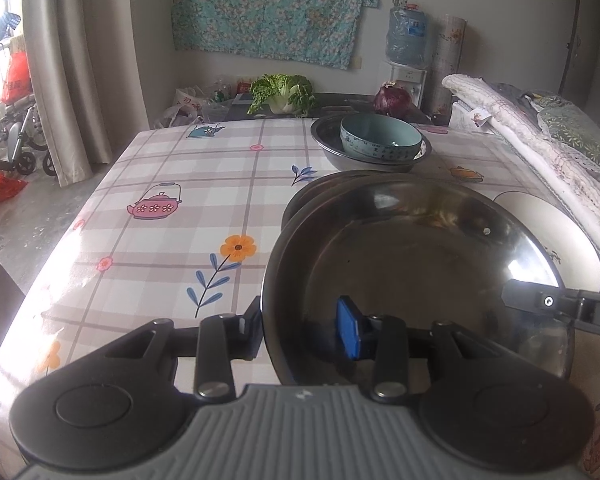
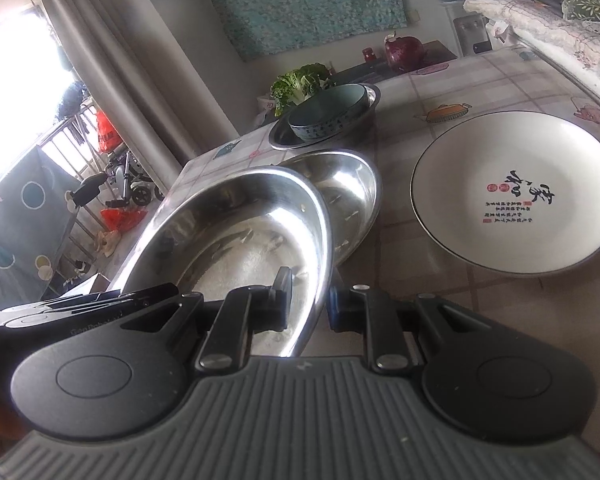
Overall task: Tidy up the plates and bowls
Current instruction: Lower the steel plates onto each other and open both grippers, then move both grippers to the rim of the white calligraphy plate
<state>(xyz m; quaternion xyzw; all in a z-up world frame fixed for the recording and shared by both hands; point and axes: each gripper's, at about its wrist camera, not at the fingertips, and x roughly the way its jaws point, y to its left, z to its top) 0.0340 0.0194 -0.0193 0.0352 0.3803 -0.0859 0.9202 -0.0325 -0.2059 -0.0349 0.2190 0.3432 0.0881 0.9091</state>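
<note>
A steel plate (image 1: 420, 264) (image 2: 236, 232) is held tilted above the table, overlapping a second steel plate (image 1: 320, 192) (image 2: 348, 200). My left gripper (image 1: 300, 328) straddles its left rim, one finger outside and the blue-padded finger inside; the jaws stand apart with a gap to the rim. My right gripper (image 2: 308, 304) straddles the right rim, its tip visible in the left wrist view (image 1: 540, 300). A white plate (image 2: 516, 192) (image 1: 556, 236) with red and black writing lies to the right. A teal bowl (image 1: 380, 140) (image 2: 328, 116) sits in a steel bowl (image 1: 372, 160) (image 2: 284, 140) farther back.
The table has a checked floral cloth (image 1: 172, 208). Folded bedding (image 1: 540, 152) lies along its right edge. A cabbage (image 1: 284, 92) and red onion (image 1: 392, 98) sit on a dark counter behind. A curtain (image 1: 80, 60) and wheelchair (image 1: 16, 140) stand left.
</note>
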